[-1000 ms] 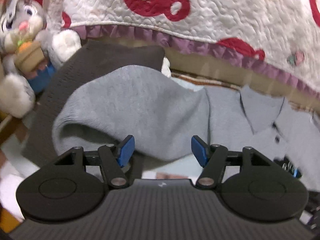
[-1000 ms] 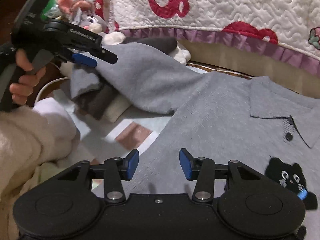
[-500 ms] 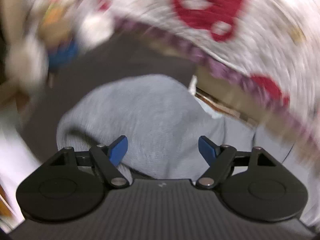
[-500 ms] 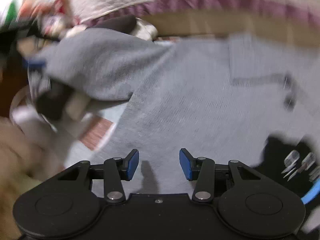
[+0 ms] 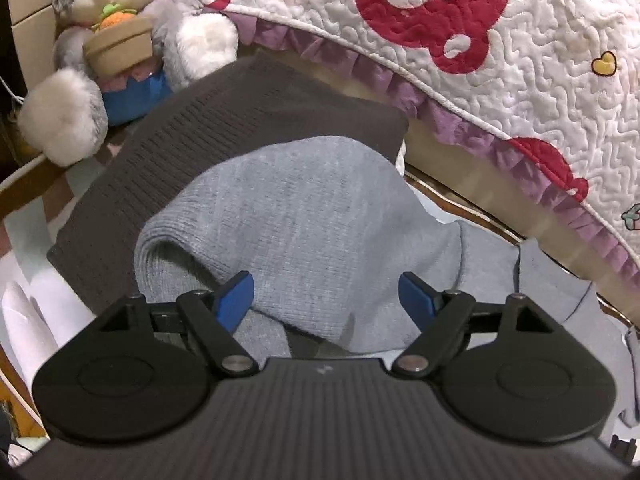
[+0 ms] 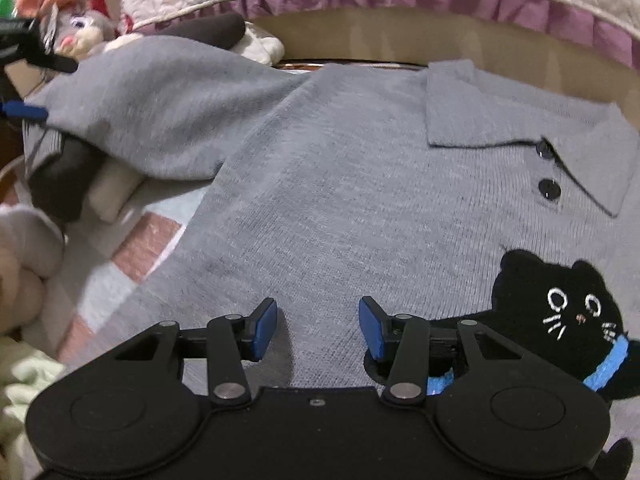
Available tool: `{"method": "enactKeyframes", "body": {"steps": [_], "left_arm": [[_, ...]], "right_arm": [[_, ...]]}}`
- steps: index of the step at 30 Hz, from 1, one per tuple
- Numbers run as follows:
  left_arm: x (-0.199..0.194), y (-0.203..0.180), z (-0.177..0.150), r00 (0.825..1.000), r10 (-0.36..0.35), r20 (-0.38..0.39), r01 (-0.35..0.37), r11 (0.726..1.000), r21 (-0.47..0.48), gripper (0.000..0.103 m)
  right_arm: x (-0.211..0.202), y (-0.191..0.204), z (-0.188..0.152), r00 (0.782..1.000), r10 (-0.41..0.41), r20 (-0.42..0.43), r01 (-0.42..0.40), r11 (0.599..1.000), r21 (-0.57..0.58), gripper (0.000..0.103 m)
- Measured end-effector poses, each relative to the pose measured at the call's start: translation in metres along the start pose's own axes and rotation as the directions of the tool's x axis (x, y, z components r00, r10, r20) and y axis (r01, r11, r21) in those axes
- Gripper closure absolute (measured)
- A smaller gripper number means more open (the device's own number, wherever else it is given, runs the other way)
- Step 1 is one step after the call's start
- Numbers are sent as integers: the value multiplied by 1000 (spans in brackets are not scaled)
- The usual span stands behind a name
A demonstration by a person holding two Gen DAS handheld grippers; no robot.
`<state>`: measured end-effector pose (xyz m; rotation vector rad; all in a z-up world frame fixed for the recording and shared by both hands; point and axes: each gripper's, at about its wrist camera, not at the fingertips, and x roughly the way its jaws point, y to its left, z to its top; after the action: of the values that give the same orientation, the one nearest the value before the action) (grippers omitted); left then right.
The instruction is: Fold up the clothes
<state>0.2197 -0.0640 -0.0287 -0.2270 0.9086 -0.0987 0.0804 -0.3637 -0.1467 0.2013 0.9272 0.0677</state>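
A grey knit polo sweater (image 6: 360, 200) with a black cat patch (image 6: 560, 312) lies flat on the bed, collar towards the quilt. Its left sleeve (image 5: 300, 220) is draped over a folded dark grey garment (image 5: 240, 120). My left gripper (image 5: 326, 296) hovers at the sleeve's cuff end, open wide; the cloth lies below the blue pads and neither pad presses it. In the right wrist view the left gripper (image 6: 36, 84) shows at the far left edge. My right gripper (image 6: 318, 324) is open, low over the sweater's chest, just left of the cat.
A plush bunny (image 5: 120, 20) sits at the back left beside the dark garment. A white quilt with red bears (image 5: 500, 40) rises behind the sweater. A cream folded piece (image 6: 112, 192) lies under the dark one. A fluffy sleeve (image 6: 20, 260) is at the left.
The left jaws have spread wider and the left gripper has rolled, with the sleeve still under it. The right gripper has sunk closer to the sweater's chest.
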Motion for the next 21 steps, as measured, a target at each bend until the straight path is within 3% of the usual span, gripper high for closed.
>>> {"method": "enactKeyframes", "body": {"steps": [4, 7, 9, 10, 12, 14, 15, 18, 21], "left_arm": [[-2, 3, 2, 999, 20, 39, -20, 1000, -2, 25], [-2, 5, 3, 998, 15, 62, -16, 1000, 22, 45], [1, 10, 3, 998, -48, 33, 48, 999, -5, 66], [3, 12, 2, 996, -85, 15, 85, 996, -23, 68], [3, 15, 2, 996, -91, 2, 91, 995, -49, 68], [1, 13, 2, 999, -38, 7, 38, 998, -41, 64], [0, 13, 2, 1000, -28, 13, 29, 999, -43, 57], [-2, 10, 2, 999, -29, 16, 30, 999, -39, 51], [-7, 6, -1, 993, -110, -37, 109, 994, -32, 44]], "right_arm": [[3, 9, -2, 999, -44, 24, 45, 997, -64, 51], [3, 13, -2, 998, -61, 35, 64, 995, -77, 51], [3, 14, 7, 999, -22, 46, 25, 998, -54, 51], [3, 15, 12, 999, -2, 52, 4, 999, -44, 53], [0, 26, 27, 993, 58, 101, -50, 995, -85, 79], [-3, 39, 45, 980, 115, 160, -92, 985, -145, 95], [-2, 47, 54, 974, 129, 184, -96, 980, -177, 98], [16, 60, 79, 972, 96, 214, -50, 977, -209, 98], [42, 57, 100, 984, 37, 175, -7, 985, -173, 89]]}}
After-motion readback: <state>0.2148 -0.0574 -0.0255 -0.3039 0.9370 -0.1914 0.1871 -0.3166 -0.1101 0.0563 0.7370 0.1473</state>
